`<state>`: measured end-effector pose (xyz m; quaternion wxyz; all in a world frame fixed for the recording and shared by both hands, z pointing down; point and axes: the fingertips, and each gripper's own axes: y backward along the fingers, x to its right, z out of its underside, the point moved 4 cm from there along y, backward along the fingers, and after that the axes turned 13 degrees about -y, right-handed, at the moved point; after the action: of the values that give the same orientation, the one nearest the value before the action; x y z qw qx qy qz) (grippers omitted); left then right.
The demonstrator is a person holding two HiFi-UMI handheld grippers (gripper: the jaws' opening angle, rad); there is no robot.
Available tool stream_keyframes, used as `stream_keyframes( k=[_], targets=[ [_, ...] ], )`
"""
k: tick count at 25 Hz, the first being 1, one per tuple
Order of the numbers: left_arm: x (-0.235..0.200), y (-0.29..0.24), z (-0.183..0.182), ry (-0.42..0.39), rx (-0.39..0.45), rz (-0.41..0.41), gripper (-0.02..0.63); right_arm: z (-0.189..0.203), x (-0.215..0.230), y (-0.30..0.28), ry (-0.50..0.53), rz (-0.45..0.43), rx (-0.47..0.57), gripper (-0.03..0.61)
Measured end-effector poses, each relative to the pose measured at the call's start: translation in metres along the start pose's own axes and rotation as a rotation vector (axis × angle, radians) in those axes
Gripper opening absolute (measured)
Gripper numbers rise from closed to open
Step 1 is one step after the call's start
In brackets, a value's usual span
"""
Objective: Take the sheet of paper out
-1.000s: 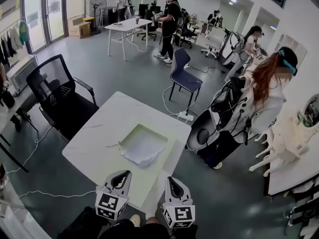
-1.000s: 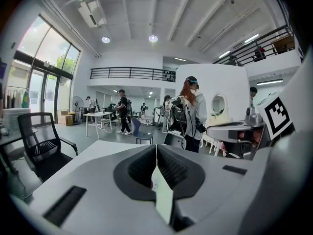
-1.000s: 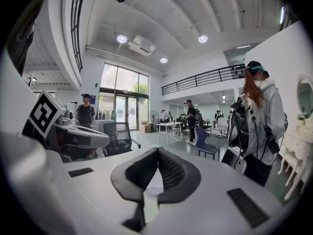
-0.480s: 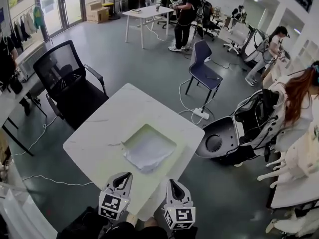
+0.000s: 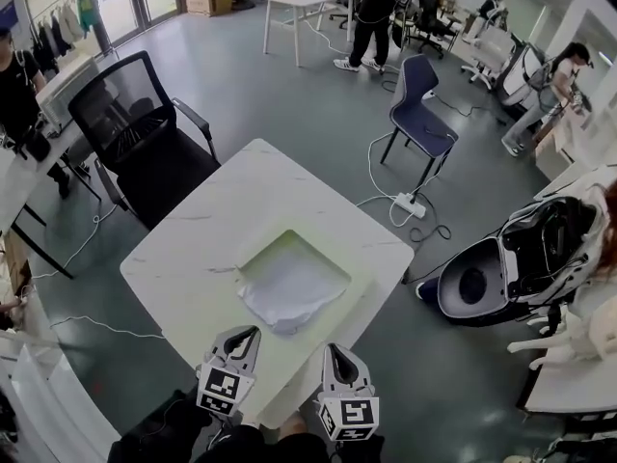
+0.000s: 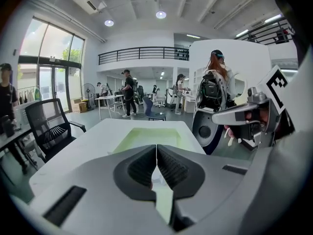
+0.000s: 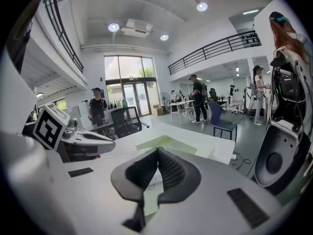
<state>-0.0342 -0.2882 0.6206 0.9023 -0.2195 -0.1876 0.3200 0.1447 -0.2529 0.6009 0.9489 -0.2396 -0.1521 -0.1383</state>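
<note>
Both at table (image 5: 284, 374) edge, left tongs (image 5: 253, 331), right tongs (image 5: 331, 348)

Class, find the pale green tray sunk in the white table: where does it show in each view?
Head view: the tray is at lower centre.
Left gripper view: the tray is mid-picture.
Right gripper view: the tray is mid-picture.
Shared landmark: the black office chair, left of the tray in every view.

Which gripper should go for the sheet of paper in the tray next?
Left, by a little. The left gripper sits closer to the sheet of paper and its crumpled near corner than the right gripper; both are shut and must open first.
</note>
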Motion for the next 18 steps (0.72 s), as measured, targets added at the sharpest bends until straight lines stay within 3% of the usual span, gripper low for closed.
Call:
stream_keyframes(
  k=[6,10,12,18],
  targets=[
    [-0.006,-0.031,0.019,-0.144,-0.090,-0.041,0.025,-0.005,0.016,-0.013,-0.013,-0.018,-0.028,0.017],
    [-0.005,-0.050,0.029,-0.247,-0.135,0.004,0.031,-0.005,0.028,-0.019,-0.022,-0.021,-0.041,0.017],
    [-0.001,-0.061,0.035,-0.314,-0.160,0.031,0.141,-0.005,0.034,-0.022,-0.026,-0.020,-0.047,0.017],
    [0.005,-0.086,0.057,-0.526,-0.256,0.083,0.197,-0.004,0.046,-0.029,-0.038,-0.013,-0.059,0.017]
  ],
)
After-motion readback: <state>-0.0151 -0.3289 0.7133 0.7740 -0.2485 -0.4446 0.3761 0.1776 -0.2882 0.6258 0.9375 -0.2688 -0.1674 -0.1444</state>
